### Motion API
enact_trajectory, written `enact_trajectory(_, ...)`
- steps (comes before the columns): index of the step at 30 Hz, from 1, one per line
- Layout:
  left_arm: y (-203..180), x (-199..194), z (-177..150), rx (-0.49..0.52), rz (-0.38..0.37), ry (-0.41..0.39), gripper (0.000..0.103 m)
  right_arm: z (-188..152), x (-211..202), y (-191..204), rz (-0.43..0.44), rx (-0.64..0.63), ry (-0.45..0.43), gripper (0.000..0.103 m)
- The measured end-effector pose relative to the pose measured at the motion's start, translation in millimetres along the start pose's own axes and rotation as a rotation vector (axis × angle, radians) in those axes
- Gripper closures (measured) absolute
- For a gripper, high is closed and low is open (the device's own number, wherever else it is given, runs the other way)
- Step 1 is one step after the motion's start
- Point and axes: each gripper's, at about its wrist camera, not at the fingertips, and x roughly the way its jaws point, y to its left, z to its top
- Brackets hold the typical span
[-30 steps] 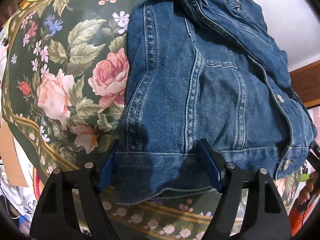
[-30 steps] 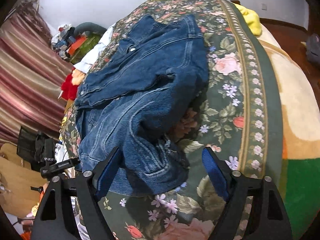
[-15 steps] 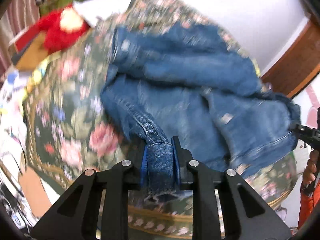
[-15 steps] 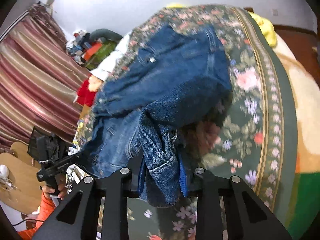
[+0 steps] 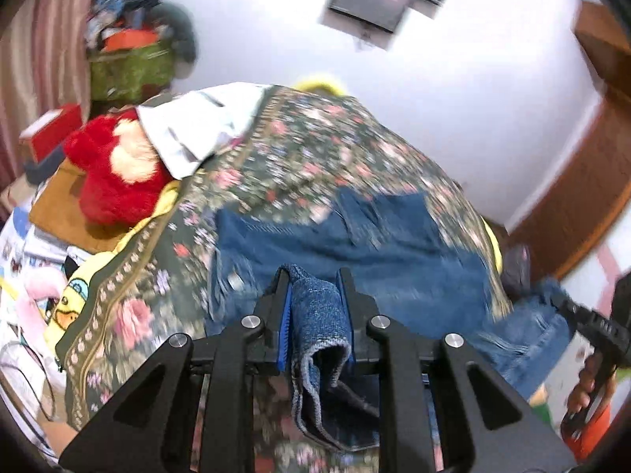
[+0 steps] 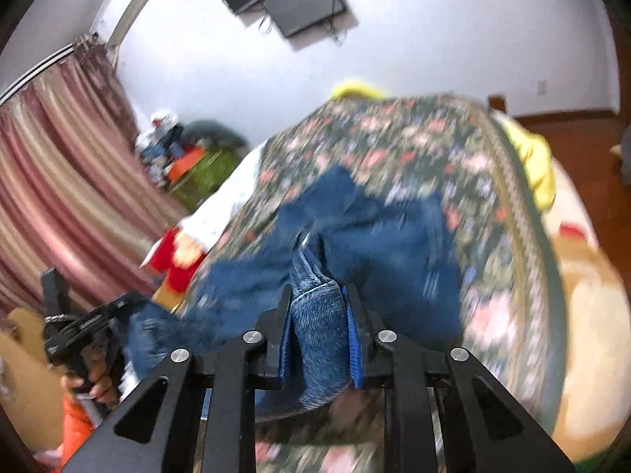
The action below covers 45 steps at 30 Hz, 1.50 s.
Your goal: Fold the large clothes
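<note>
Blurring denim jacket (image 5: pixel 378 244) detail; hem pinched, edges hidden.

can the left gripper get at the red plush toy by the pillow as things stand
Probably not: the left gripper is shut on the denim jacket, and the red plush toy lies off to its left, beyond the bedspread's edge.

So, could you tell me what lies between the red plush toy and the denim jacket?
In the left wrist view, a stretch of floral bedspread separates the red plush toy from the jacket; nothing else lies there.
</note>
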Motion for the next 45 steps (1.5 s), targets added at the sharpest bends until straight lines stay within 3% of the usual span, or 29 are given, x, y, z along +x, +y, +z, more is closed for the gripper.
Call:
enact_trajectory(4, 32, 43, 23, -0.113, 0.04, 0.025, 0.083, 29, 51, -11, -0.107, -0.019, 0.011, 0.084)
enact_trajectory(8, 44, 96, 37, -0.143, 0.088, 0.081, 0.082, 46, 103, -17, -0.172, -0.053, 0.047, 0.084)
enact_trajectory(15, 55, 172, 46, -0.114, 0.155, 0.153, 0.082, 76, 173, -35, -0.251, -0.073, 0.067, 0.084)
enact_trajectory(21, 54, 220, 34, -0.011, 0.262, 0.211, 0.081, 68, 216, -47, -0.331, -0.139, 0.123, 0.084)
enact_trajectory(25, 48, 224, 30, 0.061, 0.296, 0.22, 0.078, 66, 216, -50, -0.326, -0.16, 0.137, 0.084)
enact_trajectory(30, 51, 219, 32, 0.041, 0.27, 0.242, 0.077, 68, 204, -45, -0.312, -0.178, 0.185, 0.084)
enact_trajectory(33, 49, 207, 35, 0.048, 0.275, 0.247, 0.068, 72, 188, -39, -0.309, -0.192, 0.208, 0.084)
enact_trajectory(35, 45, 193, 39, 0.076, 0.315, 0.221, 0.054, 74, 175, -34, -0.329, -0.209, 0.198, 0.084)
enact_trajectory(39, 38, 153, 54, 0.111, 0.325, 0.146, 0.05, 86, 133, -29, -0.412, -0.234, 0.1, 0.084)
enact_trajectory(45, 25, 103, 55, 0.147, 0.286, 0.095, 0.042, 84, 82, -30, -0.298, -0.183, 0.113, 0.084)
